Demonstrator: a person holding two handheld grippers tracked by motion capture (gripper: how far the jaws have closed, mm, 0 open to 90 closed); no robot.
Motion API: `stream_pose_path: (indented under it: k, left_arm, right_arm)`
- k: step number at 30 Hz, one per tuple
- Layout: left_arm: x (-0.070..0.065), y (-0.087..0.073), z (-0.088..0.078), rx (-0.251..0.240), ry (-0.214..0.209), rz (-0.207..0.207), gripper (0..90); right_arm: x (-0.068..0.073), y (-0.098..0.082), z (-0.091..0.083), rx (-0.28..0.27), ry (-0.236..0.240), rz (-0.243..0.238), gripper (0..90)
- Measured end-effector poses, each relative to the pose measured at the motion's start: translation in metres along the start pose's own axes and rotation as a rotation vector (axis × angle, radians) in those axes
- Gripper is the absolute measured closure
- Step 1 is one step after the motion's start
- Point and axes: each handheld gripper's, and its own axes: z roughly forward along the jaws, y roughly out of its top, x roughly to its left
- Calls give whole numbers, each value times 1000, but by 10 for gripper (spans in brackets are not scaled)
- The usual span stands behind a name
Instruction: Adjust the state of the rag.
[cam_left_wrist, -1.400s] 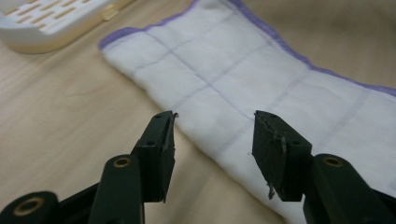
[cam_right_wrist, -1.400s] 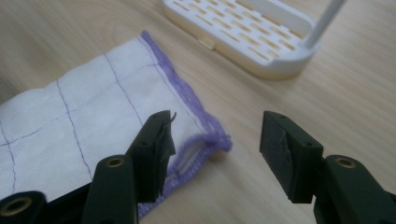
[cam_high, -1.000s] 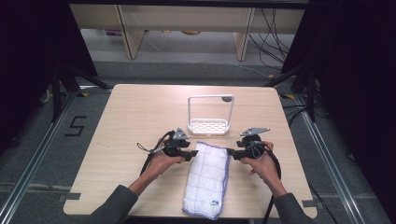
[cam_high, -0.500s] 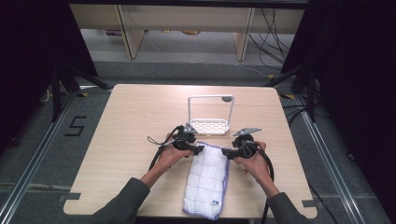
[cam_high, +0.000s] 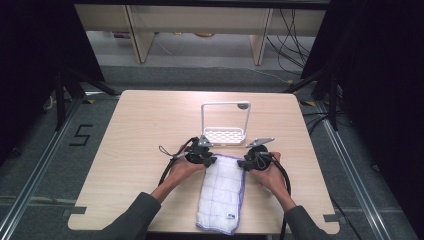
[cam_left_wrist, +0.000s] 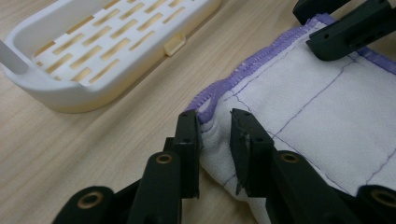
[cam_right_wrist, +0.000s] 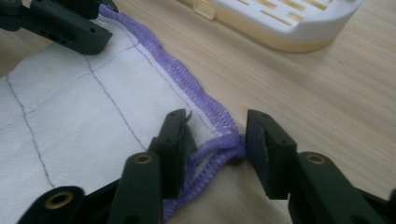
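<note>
A white quilted cloth (cam_high: 220, 195) with a purple hem lies on the near middle of the table, long side toward the person. My left gripper (cam_high: 212, 160) is at its far left corner and my right gripper (cam_high: 242, 163) at its far right corner. Both pairs of jaws have just been closing. In the left gripper view, the left gripper (cam_left_wrist: 215, 135) has the cloth (cam_left_wrist: 303, 107) corner bunched between its pads. In the right gripper view, the right gripper (cam_right_wrist: 215, 140) squeezes the hemmed corner of the cloth (cam_right_wrist: 93, 107), and the purple edge buckles between its pads.
A white slotted tray (cam_high: 224, 135) with a tall wire handle stands just beyond the cloth, close to both grippers. Its slotted base (cam_left_wrist: 93, 51) lies a short way ahead of the left jaws. The wooden table (cam_high: 130, 130) has bare room left and right.
Both hands moved inward and slightly forward onto the cloth's far corners. Both pairs of jaws closed on those corners.
</note>
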Motion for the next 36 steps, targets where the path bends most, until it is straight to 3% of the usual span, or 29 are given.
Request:
stream_pose_path:
  k: [1,4,6,10,11,12,13,14,16,17,19,21,27,30,36]
  left_arm:
    - [0,-1,-1,-5,3,-8,748]
    - [1,-5,-6,-9,11,-3,774]
    - [1,-11,-14,-12,22,8,796]
    - [5,-17,-18,-18,22,-16,788]
    - [6,-19,-19,-23,27,-29,762]
    - [8,-21,-19,-28,24,-32,733]
    - [8,-21,-19,-31,33,-44,701]
    - [8,-21,-19,-30,49,-46,600]
    - [9,-21,-19,-23,69,-54,563]
    - [9,-21,-19,-20,78,-64,512]
    - [9,-21,-19,-18,80,-64,504]
    - [8,-20,-19,-14,89,-64,495]
    - [4,-20,-18,-9,67,-42,606]
    - [3,-20,-18,-9,40,-44,725]
    - [3,-20,-18,-15,9,-34,812]
  right_arm:
    - [0,2,-2,22,19,5,660]
    - [-1,4,5,-8,43,-6,722]
    - [1,10,8,6,78,-10,800]
    - [8,16,14,7,82,-35,817]
    - [11,18,14,29,77,-52,816]
    - [13,19,17,8,57,-77,807]
    - [15,20,15,32,50,-77,780]
    - [16,20,14,33,26,-65,699]
    - [15,21,13,35,15,-57,665]
    - [14,21,12,23,5,-39,587]
    - [12,21,12,1,10,-55,584]
    - [13,21,11,-27,18,-33,562]
    - [13,20,14,15,24,-19,556]
    - [13,18,18,8,42,-41,643]
    - [16,16,16,6,77,-44,775]
